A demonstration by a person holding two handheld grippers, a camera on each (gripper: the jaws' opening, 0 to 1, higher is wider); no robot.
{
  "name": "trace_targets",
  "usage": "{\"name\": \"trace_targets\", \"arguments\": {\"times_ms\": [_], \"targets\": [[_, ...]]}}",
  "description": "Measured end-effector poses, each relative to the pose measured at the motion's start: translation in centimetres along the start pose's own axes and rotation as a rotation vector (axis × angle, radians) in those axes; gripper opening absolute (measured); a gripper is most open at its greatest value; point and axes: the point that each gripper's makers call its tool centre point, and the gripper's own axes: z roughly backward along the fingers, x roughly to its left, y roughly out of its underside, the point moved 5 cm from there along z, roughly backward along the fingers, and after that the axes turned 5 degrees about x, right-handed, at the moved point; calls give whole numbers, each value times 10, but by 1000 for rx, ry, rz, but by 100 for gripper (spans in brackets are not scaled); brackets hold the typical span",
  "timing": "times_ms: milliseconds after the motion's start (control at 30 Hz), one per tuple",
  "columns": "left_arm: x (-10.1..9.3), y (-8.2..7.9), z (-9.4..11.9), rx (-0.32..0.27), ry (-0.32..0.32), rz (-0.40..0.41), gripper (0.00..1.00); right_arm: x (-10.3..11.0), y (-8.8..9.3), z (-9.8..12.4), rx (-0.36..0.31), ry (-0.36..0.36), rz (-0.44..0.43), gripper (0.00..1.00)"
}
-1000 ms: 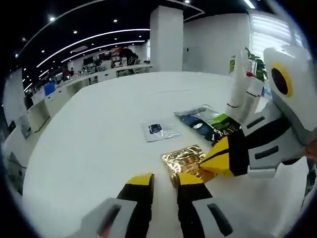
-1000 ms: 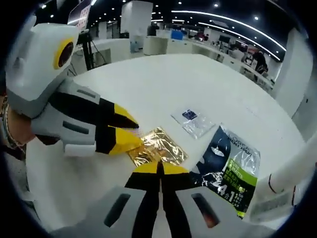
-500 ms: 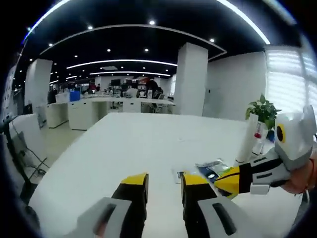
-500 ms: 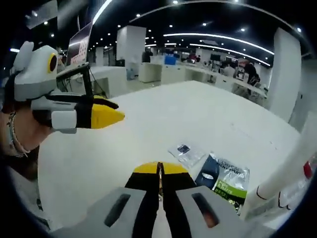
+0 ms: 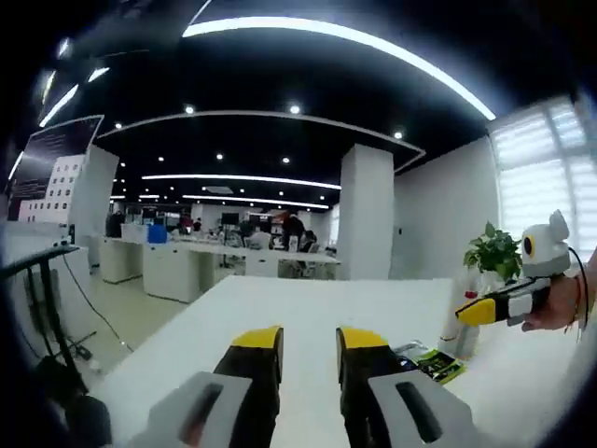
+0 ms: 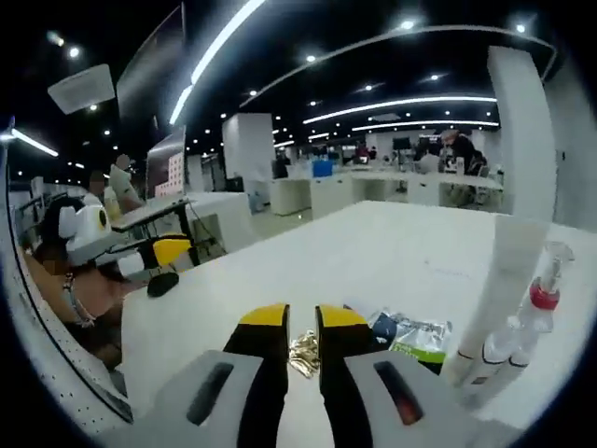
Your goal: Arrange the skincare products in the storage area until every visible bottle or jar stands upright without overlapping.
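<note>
The left gripper (image 5: 297, 345) has black jaws capped in yellow, set on pale grey bodies with dark oblong slots. The right gripper (image 6: 300, 322) is built alike. Seen from the side, each is a white-grey housing with a yellow-ringed round eye. A thin bracelet (image 5: 580, 297) circles the person's wrist.
</note>
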Motion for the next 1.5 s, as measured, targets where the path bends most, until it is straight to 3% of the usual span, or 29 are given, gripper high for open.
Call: {"name": "trace_targets", "arguments": {"times_ms": [33,67,133,233,267,300,400,500,600,667,767,833,900,1000,1167,1500], "targets": [[2,0,2,-7,-4,-2,25,-2,0,3,-2,1,-2,11],[14,1,14,-35,-38,-10,25,-17,0,25,-47,28,-25,13],[23,8,23,-23,-63,-12,28,-33,2,44,-92,65,-68,18],[34,21,35,-16,-87,8,29,-62,23,74,-68,171,-88,24],[38,29,40,-16,-92,14,31,-79,39,95,-78,252,-73,25],[41,36,45,-23,-99,41,33,-86,48,104,-90,286,-72,27],[44,51,50,-56,-72,226,44,-104,77,132,-149,374,-118,40],[50,66,50,-58,-84,254,54,-119,112,151,-126,473,-149,56],[51,72,45,-37,-76,239,59,-126,143,159,-71,516,-159,63],[53,77,43,-13,-66,154,61,-130,163,163,-14,568,-166,66],[60,83,46,-4,-98,177,62,-133,187,167,57,670,-169,68],[65,89,49,32,-106,147,62,-131,185,164,44,675,-168,67],[69,94,50,64,-107,133,62,-127,180,160,-10,679,-209,67],[72,92,45,54,-109,163,60,-123,184,157,38,656,-172,67],[77,96,46,85,-113,112,58,-122,186,155,51,653,-186,67],[86,96,47,103,-120,98,59,-118,189,155,87,643,-160,65]]}}
